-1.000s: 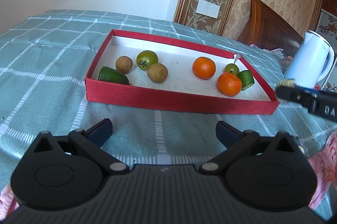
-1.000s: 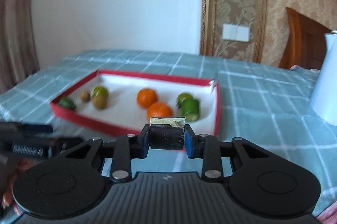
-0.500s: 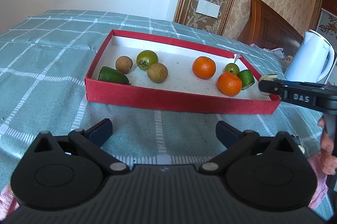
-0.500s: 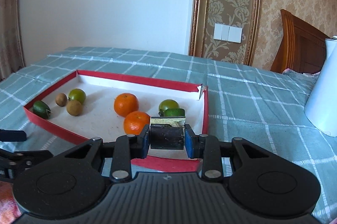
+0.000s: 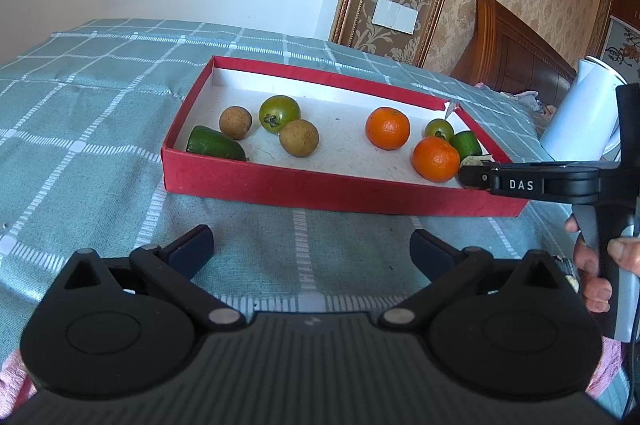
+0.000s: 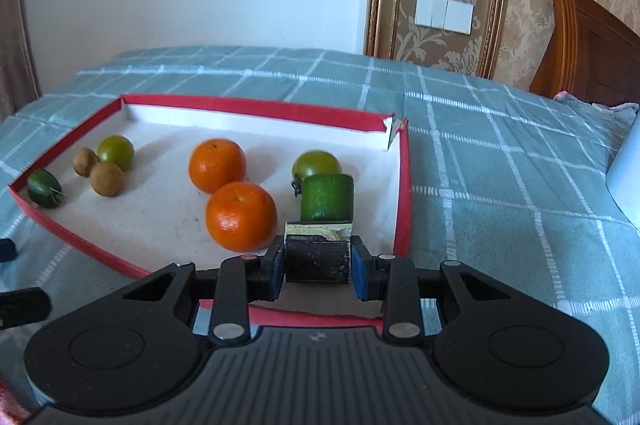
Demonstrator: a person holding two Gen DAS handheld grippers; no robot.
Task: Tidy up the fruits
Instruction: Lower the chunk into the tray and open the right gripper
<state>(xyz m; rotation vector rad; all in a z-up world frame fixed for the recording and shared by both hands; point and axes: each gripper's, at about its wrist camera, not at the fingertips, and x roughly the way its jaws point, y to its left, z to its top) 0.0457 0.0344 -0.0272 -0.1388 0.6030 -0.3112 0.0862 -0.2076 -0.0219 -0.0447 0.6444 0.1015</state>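
Fruit (image 6: 241, 216) lies scattered in a red tray (image 5: 304, 185) on a bed with a checked cover (image 5: 80, 129). The right gripper (image 6: 317, 261), over the tray's near right corner, is clamped on a dark cut piece (image 6: 316, 263) with a pale top. The left gripper (image 5: 311, 249) hangs wide apart and empty before the tray.

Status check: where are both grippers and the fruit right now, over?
Left gripper open, empty, short of the red box. Right gripper shut on a dark cut piece, over the box's near right corner. Orange and green chunk close ahead.
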